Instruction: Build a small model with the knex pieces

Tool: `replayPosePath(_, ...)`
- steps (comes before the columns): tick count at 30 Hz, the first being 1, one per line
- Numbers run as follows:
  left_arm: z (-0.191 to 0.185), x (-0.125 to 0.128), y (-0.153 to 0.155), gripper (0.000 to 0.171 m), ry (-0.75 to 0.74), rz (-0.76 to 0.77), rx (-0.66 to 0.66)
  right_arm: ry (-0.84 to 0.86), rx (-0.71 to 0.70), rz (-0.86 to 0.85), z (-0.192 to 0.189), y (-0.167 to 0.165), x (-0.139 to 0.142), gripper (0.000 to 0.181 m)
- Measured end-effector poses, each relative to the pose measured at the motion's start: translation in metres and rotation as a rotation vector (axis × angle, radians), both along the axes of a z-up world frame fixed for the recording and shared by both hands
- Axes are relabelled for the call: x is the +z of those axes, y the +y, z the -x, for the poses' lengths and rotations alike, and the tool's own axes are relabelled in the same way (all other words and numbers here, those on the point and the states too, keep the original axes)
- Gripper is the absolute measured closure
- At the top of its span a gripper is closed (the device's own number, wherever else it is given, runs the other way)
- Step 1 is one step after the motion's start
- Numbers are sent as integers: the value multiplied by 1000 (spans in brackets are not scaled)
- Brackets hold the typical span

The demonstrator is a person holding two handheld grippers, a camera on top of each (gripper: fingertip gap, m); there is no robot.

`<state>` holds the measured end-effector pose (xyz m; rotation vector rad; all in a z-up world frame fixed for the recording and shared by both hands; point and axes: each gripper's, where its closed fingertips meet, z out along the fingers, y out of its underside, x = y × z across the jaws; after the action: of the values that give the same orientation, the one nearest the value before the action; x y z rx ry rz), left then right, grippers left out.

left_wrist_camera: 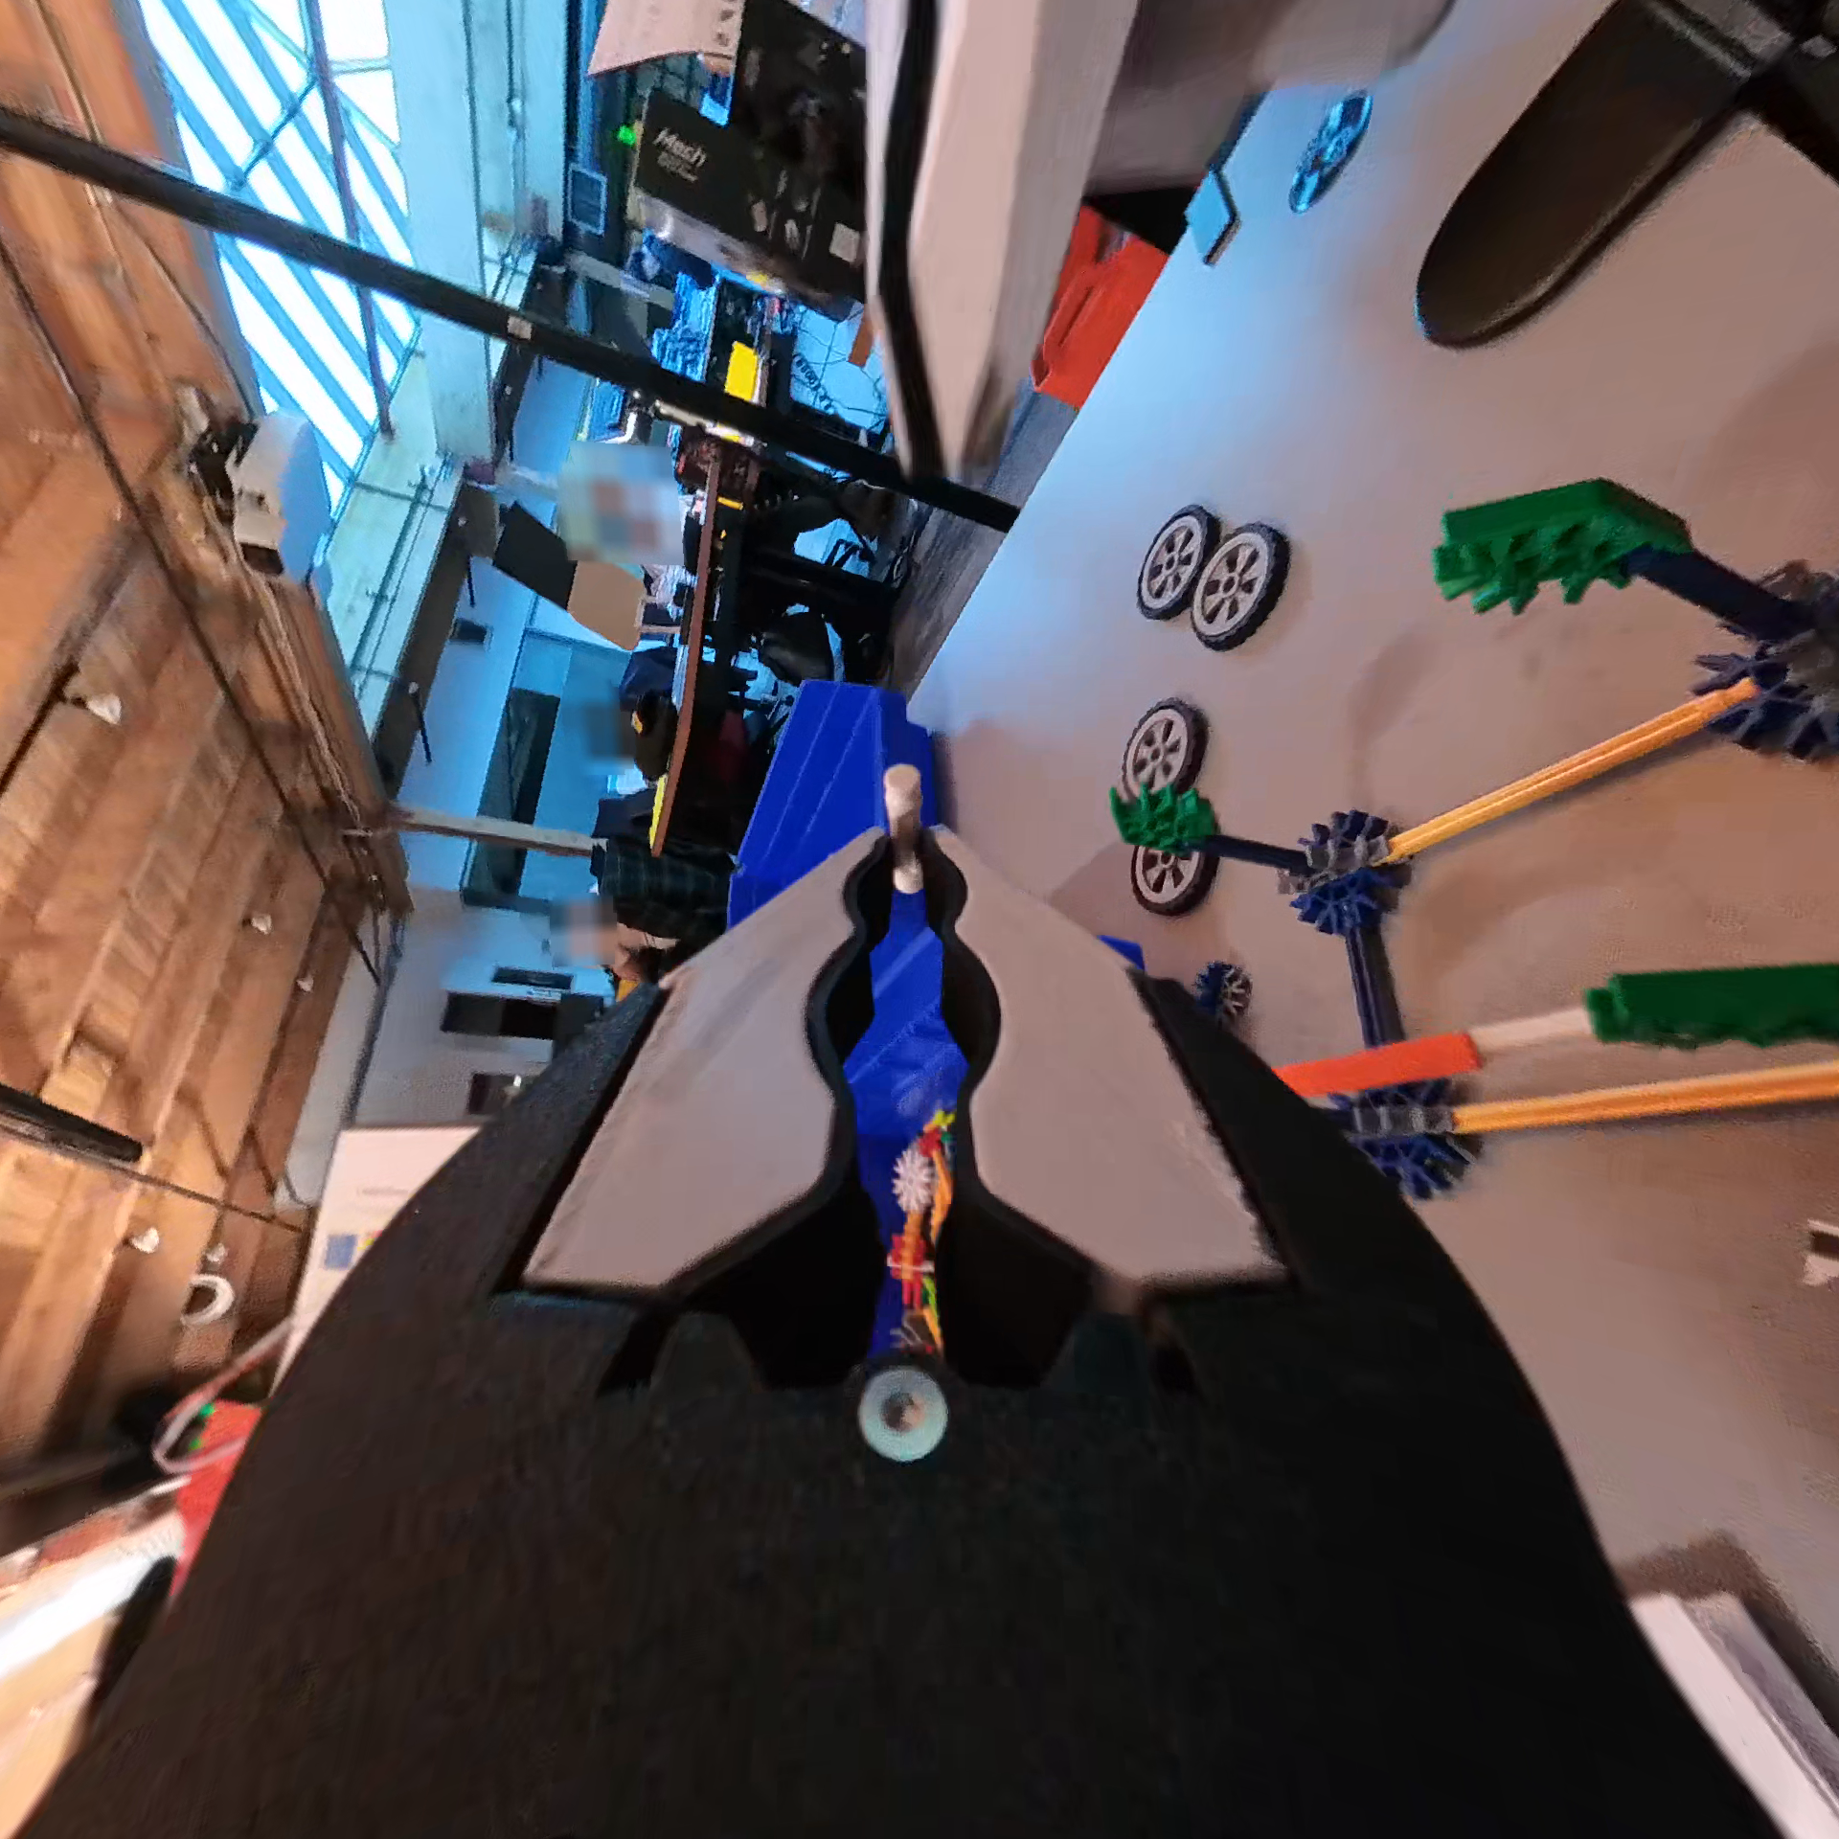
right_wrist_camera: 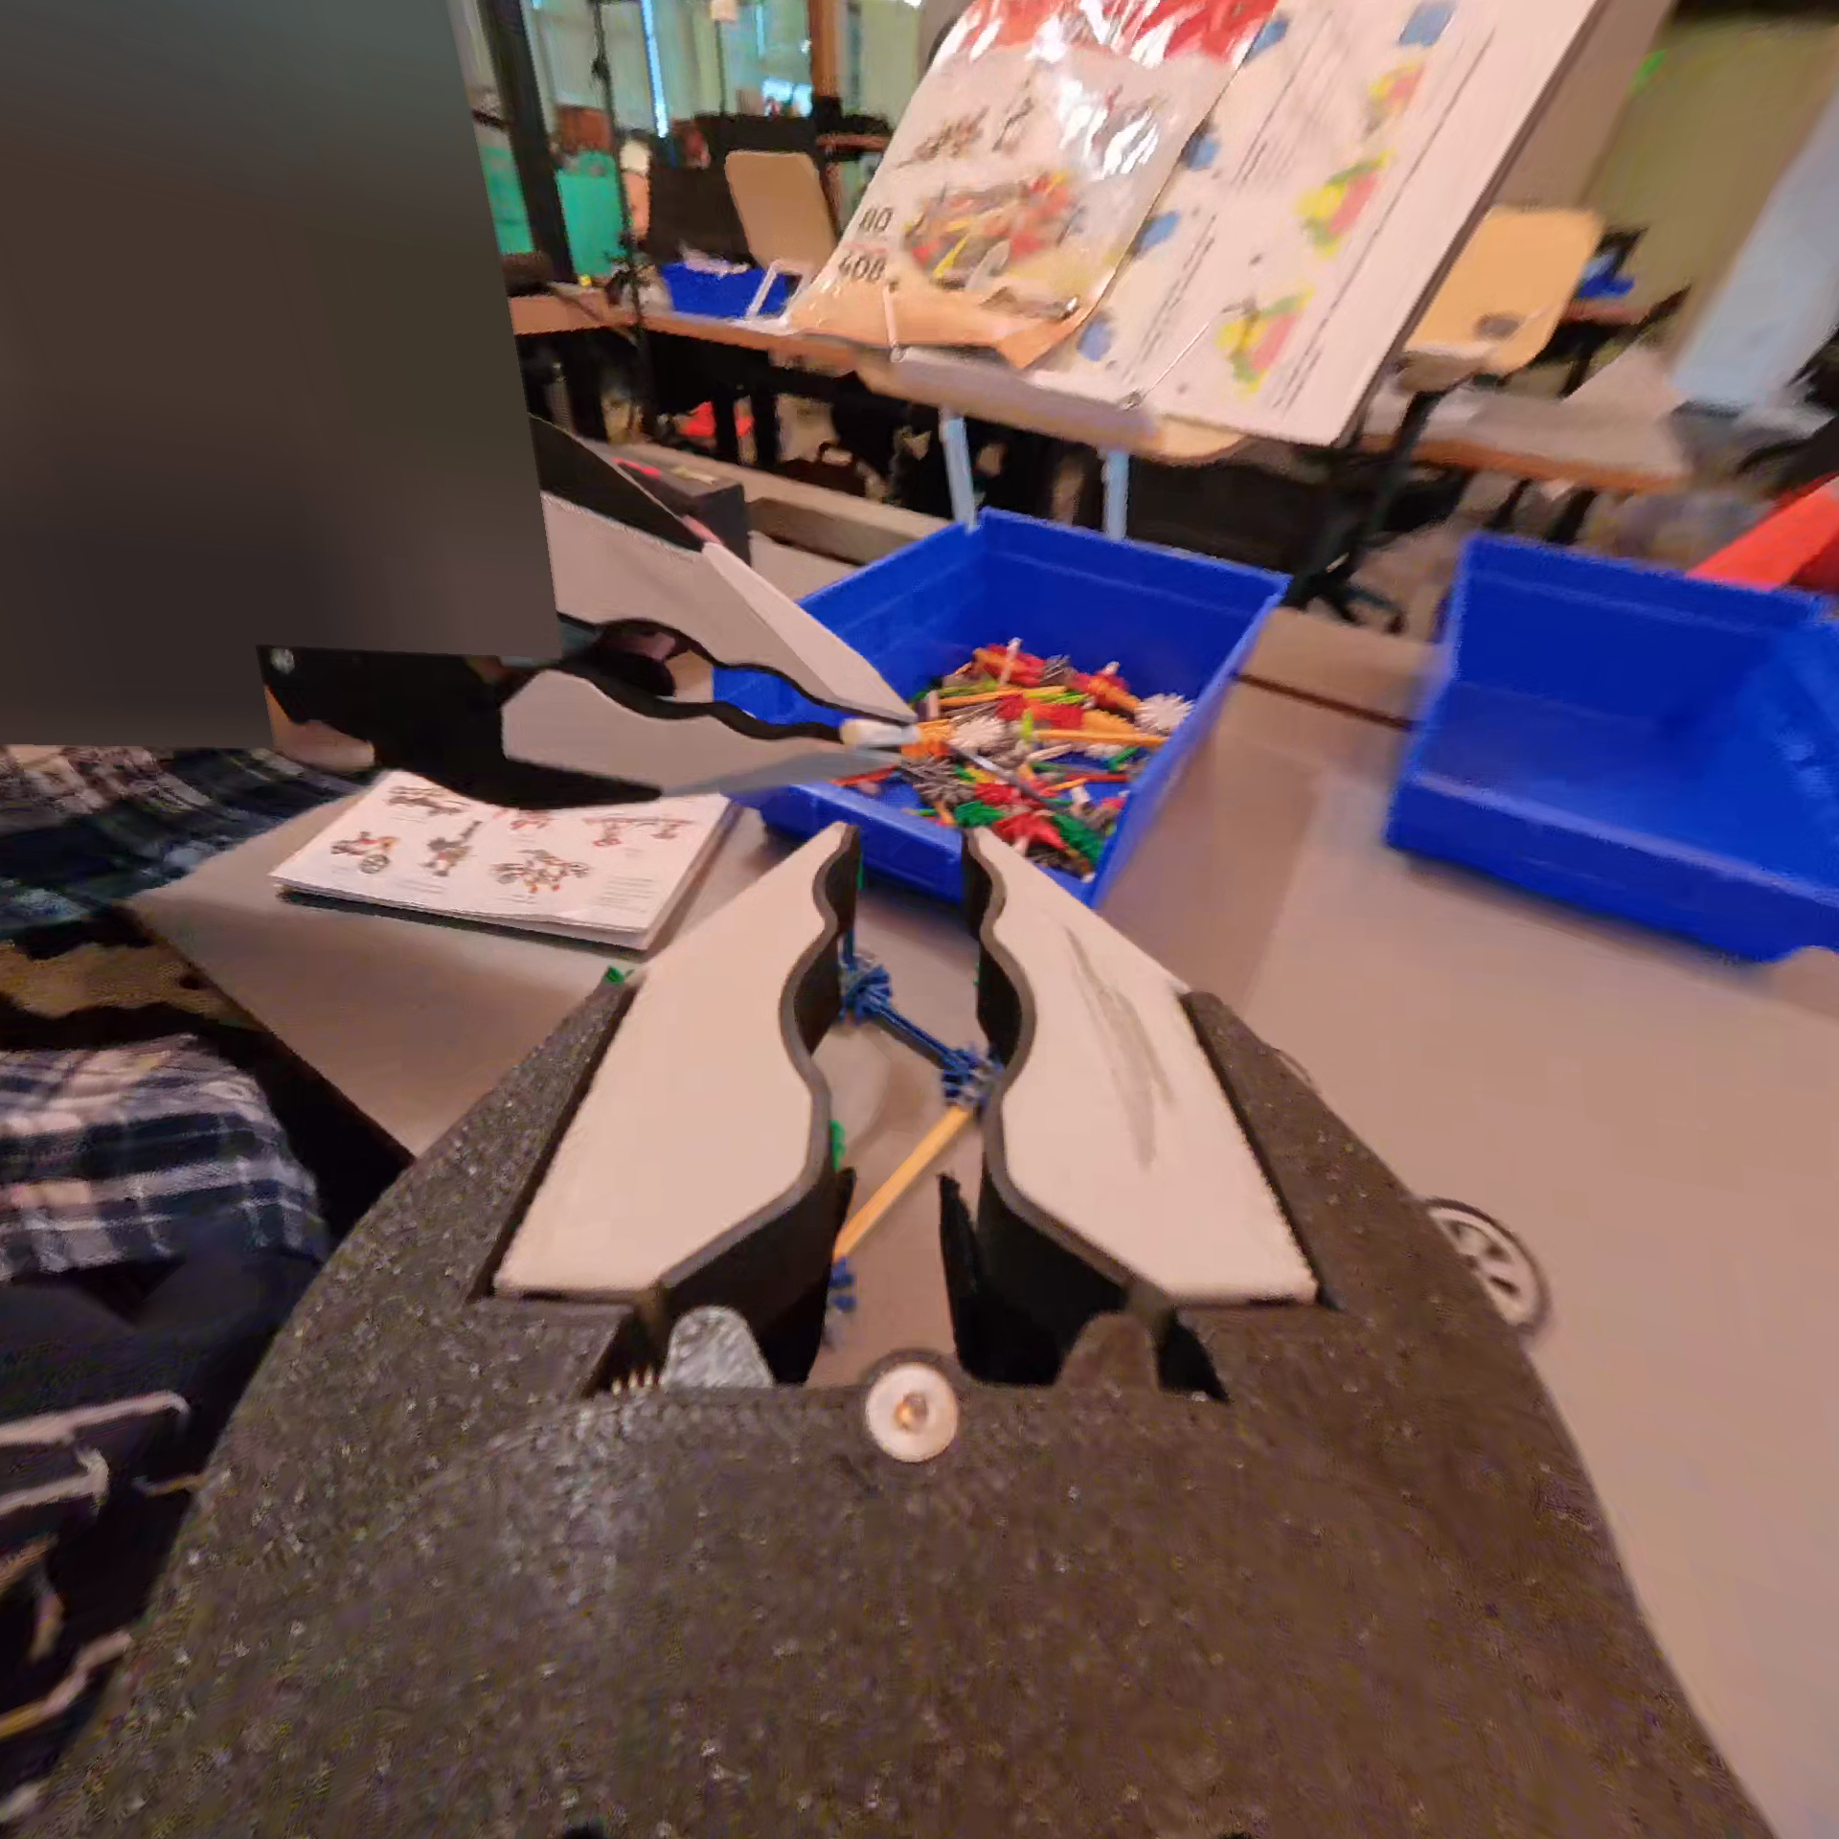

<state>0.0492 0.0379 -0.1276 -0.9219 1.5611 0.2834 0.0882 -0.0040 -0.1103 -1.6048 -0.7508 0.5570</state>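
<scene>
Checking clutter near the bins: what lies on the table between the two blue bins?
Bare grey table separates the parts-filled blue bin from the other blue bin, in the right wrist view.

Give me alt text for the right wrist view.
The right gripper hangs open above a blue-and-orange rod frame on the grey table. Ahead, the left gripper pinches a white rod over a blue bin of mixed pieces.
</scene>
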Motion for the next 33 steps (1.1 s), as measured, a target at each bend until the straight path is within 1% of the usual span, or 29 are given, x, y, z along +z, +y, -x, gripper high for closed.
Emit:
replayPosePath(2,-9,-2,2,169,57,-47,-12,8,60,96,17,10,-9,160)
replayPosePath(4,-16,-6,3,169,118,-83,-16,3,65,176,23,22,-19,157)
replayPosePath(7,-22,-14,6,168,191,-146,-10,7,97,240,30,28,-27,158)
replayPosePath(12,-22,-20,11,169,235,-175,-2,7,103,264,30,33,-34,160)
replayPosePath(15,-20,-21,11,169,221,-165,6,64,127,309,30,34,-31,160)
replayPosePath(17,-21,-21,9,169,204,-156,15,65,125,318,30,36,-32,160)
replayPosePath(19,-19,-24,13,169,228,-172,41,53,128,326,33,38,-35,162)
replayPosePath(21,-19,-23,16,168,218,-165,51,39,126,317,33,41,-36,163)
replayPosePath(23,-21,-20,19,168,215,-176,53,41,134,302,33,43,-33,168)
replayPosePath(27,-30,-21,34,168,279,-202,30,57,140,266,25,55,-32,170)
replayPosePath(31,-45,-32,55,169,333,-174,-33,99,133,311,12,77,-40,171)
replayPosePath(33,-54,-31,62,169,340,-149,-58,114,116,340,3,87,-41,171)
